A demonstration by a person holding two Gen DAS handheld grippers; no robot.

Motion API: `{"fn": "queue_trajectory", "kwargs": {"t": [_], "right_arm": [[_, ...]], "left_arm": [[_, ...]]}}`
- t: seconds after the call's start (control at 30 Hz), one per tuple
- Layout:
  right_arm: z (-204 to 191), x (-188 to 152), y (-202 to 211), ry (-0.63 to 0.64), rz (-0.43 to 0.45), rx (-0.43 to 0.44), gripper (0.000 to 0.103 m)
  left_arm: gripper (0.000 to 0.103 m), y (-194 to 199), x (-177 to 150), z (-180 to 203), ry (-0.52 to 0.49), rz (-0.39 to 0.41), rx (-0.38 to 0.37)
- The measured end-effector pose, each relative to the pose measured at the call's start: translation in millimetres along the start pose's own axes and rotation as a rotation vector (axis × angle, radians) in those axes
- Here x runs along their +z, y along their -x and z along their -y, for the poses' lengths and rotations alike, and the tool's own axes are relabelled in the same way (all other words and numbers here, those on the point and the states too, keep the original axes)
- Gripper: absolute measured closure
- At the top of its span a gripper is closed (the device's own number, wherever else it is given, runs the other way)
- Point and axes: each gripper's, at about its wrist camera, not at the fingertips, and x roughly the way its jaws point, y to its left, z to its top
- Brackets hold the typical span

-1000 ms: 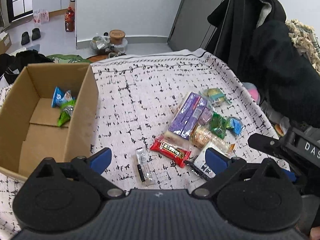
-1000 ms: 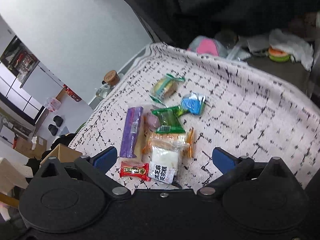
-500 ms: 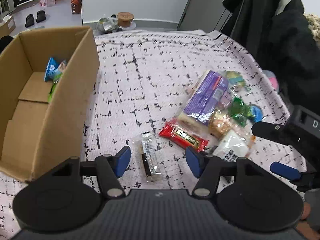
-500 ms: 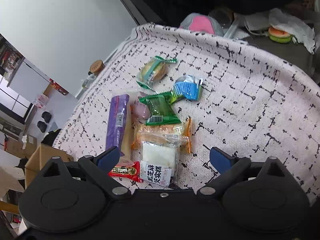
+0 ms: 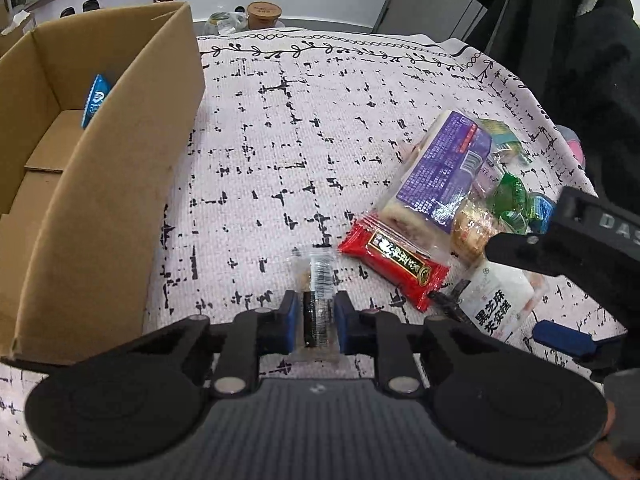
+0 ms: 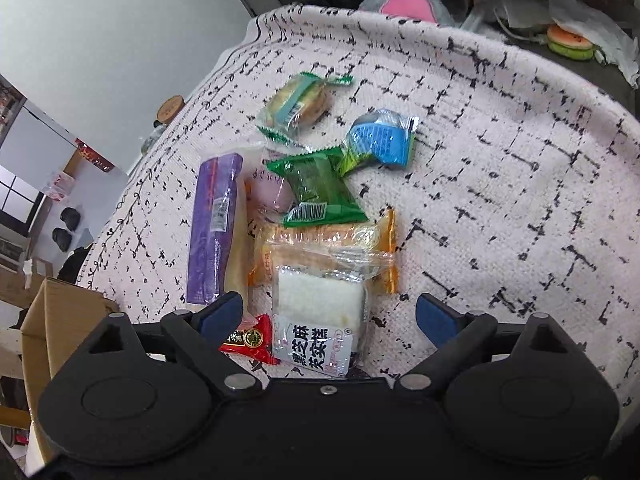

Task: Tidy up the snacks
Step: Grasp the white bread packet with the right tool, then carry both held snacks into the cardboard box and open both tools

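My left gripper is shut on a small clear-wrapped dark snack bar that lies on the patterned cloth. To its right lie a red packet, a purple packet and a white cake packet. My right gripper hangs over the pile, jaws closing but still wide, with the white cake packet between them and untouched by the pads. Beyond it lie an orange packet, a green packet, a blue packet and a biscuit packet.
An open cardboard box stands at the left with a blue packet inside. Dark coats hang at the right behind the table. The cloth-covered table ends at a rounded far edge, with clutter on the surface beyond it.
My left gripper came down over the clear-wrapped bar and shut on it. My right gripper sank toward the white cake packet and its jaws narrowed a little.
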Motion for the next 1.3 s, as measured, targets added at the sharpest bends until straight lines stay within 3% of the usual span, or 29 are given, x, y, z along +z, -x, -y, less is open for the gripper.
{"fn": "queue_trajectory", "kwargs": {"t": [0.07, 0.13, 0.73, 1.3], "right_arm": [[0, -1, -4, 0.004, -0.015, -0.003, 0.03], [2, -2, -7, 0.004, -0.03, 0.008, 0.054], [-5, -2, 34, 0.01, 0.069, 0.092, 0.061], [-61, -3, 73, 0.07, 0.144, 0.214, 0.061]], "left_arm": [[0.086, 3, -1, 0, -0.004, 0.007, -0.002], [0.086, 7, 0, 1, -0.011, 0.019, -0.005], [0.086, 64, 24, 6, -0.022, 0.147, -0.051], [0.086, 111, 53, -25, 0.021, 0.257, -0.07]]}}
